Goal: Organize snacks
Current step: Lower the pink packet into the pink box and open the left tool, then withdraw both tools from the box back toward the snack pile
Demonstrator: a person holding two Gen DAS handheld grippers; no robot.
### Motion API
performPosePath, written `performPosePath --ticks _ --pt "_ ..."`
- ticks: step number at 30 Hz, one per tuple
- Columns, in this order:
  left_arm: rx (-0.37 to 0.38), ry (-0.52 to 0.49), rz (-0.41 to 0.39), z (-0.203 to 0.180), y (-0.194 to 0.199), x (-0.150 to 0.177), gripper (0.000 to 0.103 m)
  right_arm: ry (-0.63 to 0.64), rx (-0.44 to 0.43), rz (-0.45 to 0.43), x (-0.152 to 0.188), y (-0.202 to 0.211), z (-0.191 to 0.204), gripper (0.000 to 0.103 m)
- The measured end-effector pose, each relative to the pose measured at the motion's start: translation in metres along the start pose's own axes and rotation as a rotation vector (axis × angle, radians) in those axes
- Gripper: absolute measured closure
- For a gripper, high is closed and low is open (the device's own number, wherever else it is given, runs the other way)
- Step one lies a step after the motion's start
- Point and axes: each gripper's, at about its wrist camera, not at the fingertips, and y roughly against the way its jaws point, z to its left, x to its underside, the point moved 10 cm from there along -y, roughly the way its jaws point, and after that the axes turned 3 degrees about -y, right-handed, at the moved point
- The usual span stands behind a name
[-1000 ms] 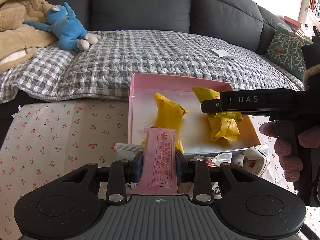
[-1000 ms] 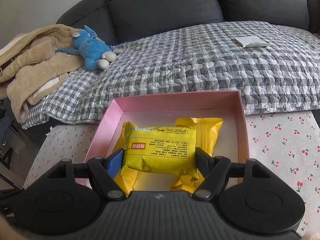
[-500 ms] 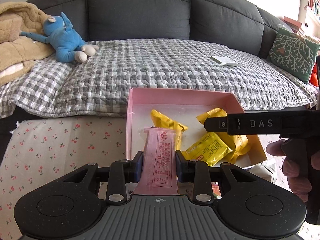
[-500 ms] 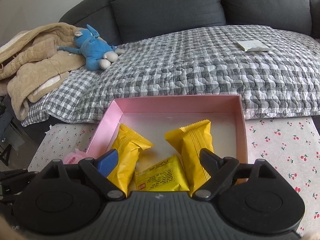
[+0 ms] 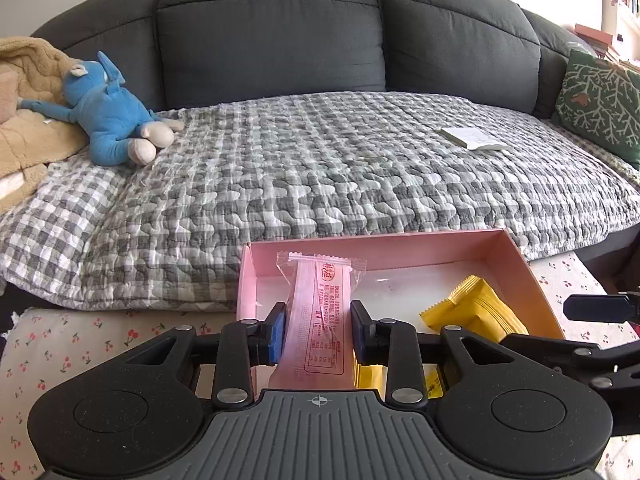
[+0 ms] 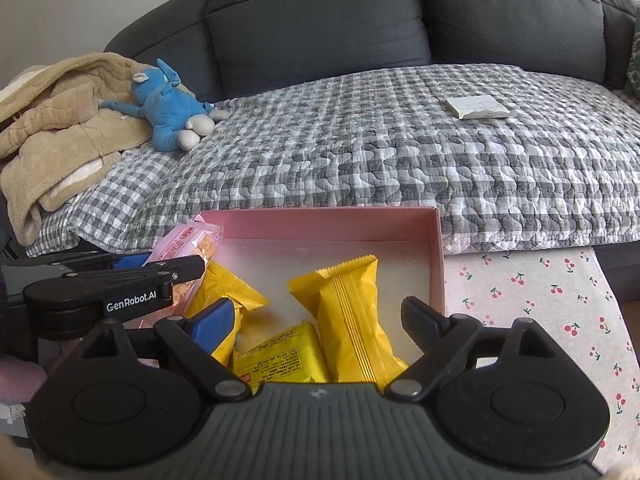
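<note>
My left gripper (image 5: 318, 320) is shut on a pink snack packet (image 5: 320, 296), held upright over the left end of the pink box (image 5: 400, 248). A yellow packet (image 5: 476, 308) lies in the box to its right. In the right wrist view, my right gripper (image 6: 318, 314) stands open just above the box (image 6: 320, 224); its pads touch nothing. Three yellow packets lie below it: one on the left (image 6: 236, 292), one on the right (image 6: 348, 312), and a flat one between them (image 6: 280, 356). The left gripper (image 6: 176, 266) with the pink packet (image 6: 188, 240) reaches in from the left.
The box sits on a cherry-print cloth (image 6: 540, 300) in front of a dark sofa under a grey checked quilt (image 6: 380, 152). On the quilt lie a blue plush toy (image 6: 168, 100), a beige blanket (image 6: 60, 120) and a white pad (image 6: 478, 106). A green cushion (image 5: 600, 100) is at far right.
The right gripper opened and dropped its yellow packet into the box between the other two. The left gripper carried the pink packet from in front of the box to over its left end.
</note>
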Motion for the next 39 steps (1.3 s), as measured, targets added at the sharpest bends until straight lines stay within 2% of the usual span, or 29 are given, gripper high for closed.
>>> performPosePath --ticks 7,10,12,16,26,39 --pt "0.001 -0.048 0.025 -0.005 -0.02 -0.008 0.071 0.002 0.024 0.007 0.003 -0.001 -0.008 0.014" --pt "-0.011 -0.066 0.019 -0.006 -0.021 -0.009 0.062 0.004 0.021 0.007 0.002 -0.001 -0.007 0.014" --pt "-0.014 -0.06 0.008 -0.005 -0.018 -0.01 0.045 0.013 0.022 0.006 0.003 0.0 -0.005 0.013" --pt "0.001 -0.043 0.012 -0.005 -0.013 -0.01 0.04 0.023 0.023 0.008 0.003 0.001 -0.003 0.013" --pt "0.032 -0.01 0.016 -0.001 0.02 0.008 0.027 0.049 0.026 -0.004 0.003 0.023 0.006 0.011" --pt "0.026 0.005 0.011 0.009 0.074 0.03 0.014 0.089 0.03 -0.025 0.008 0.06 0.024 0.008"
